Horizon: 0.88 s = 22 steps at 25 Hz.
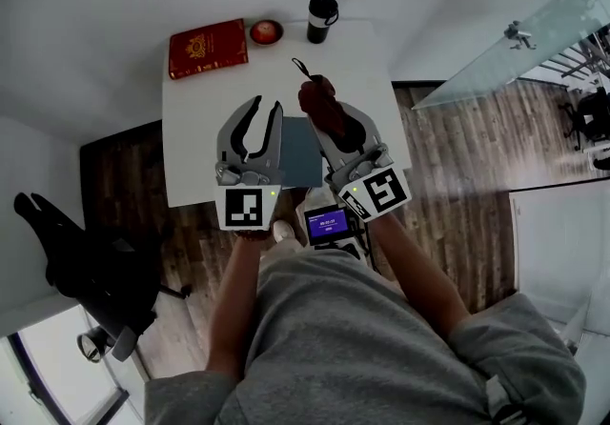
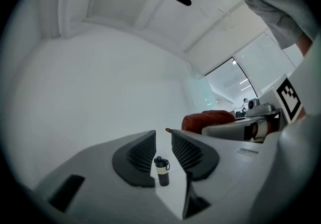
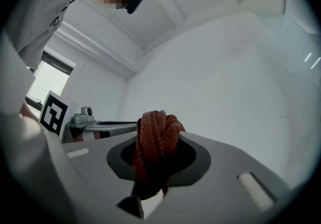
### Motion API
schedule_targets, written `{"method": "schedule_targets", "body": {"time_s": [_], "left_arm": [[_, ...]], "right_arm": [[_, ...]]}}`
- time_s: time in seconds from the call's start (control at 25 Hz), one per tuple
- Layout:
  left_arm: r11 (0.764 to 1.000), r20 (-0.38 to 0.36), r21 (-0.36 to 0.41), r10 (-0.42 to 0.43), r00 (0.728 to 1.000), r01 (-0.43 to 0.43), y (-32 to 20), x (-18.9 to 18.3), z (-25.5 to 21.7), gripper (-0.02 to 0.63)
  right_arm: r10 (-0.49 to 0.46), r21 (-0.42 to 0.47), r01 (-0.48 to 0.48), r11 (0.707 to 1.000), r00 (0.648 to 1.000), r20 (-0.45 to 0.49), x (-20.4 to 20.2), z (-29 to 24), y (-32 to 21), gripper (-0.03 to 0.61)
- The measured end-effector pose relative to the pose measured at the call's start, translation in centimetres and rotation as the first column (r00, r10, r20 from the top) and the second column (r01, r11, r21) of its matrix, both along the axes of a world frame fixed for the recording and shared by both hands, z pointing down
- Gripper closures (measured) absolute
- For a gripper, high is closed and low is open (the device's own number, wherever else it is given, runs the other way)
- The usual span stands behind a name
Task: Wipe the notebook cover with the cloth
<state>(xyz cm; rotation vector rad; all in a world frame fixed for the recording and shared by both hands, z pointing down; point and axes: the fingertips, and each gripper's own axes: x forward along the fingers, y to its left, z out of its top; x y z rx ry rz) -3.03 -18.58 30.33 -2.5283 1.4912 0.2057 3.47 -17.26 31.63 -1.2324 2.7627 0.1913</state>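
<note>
In the head view, the person is holding both grippers over a white rectangular table (image 1: 191, 151). A flat blue-grey notebook (image 1: 303, 154) is lying near the table's front edge, showing in the gap between the two grippers, and it is probably the cover to be wiped. Its long axis is running away from the person, roughly in line with the jaws. A red hardback book with a gold emblem (image 1: 208, 49), a small round red dish (image 1: 266, 31) and a black flask with a cream band (image 1: 321, 16) are sitting well apart from it along the far edge. The right gripper (image 1: 329, 113) is clamping a bunched rust-red woven cloth (image 1: 319, 101) and is overlapping the notebook's right edge, so that hand appears to be the nearer one. The left gripper (image 1: 267, 107) is hanging just beside the left edge. In the left gripper view, the jaws are standing a narrow way apart with nothing between them. Only the distant flask is showing through the gap, and the cloth is showing off to the right. In the right gripper view, the jaws are pressing on the cloth, which is bulging above them and trailing below. Both gripper views are facing the wall and neither is showing the notebook. The cover therefore seems to lie beneath the jaws, and the cloth will probably need tipping down onto it.
</note>
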Motion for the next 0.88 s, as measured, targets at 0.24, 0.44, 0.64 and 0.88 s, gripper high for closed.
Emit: {"method": "schedule_targets", "body": {"time_s": [0.24,0.44,0.64,0.88], "left_arm": [[1.000,-0.003,-0.014,-0.020,1.000,0.020,0.7,0.4,0.8,0.565],[0.999,0.012,-0.037,-0.029,1.000,0.030,0.5,0.4,1.7,0.606],[0.999,0.033,-0.033,-0.028,0.999,0.029,0.5,1.0,2.3,0.616],[0.998,0.034,-0.048,-0.030,0.999,0.032,0.6,1.4,2.9,0.614]], "right_arm": [[0.064,-0.004,-0.065,0.998,0.998,-0.025,0.8,0.9,0.5,0.491],[0.068,-0.002,-0.068,0.998,0.997,-0.034,0.7,1.0,0.5,0.491],[0.066,-0.008,-0.067,0.998,0.997,-0.036,0.9,1.1,0.7,0.491],[0.080,-0.030,-0.081,0.996,0.996,-0.033,1.7,2.0,0.8,0.491]]}}
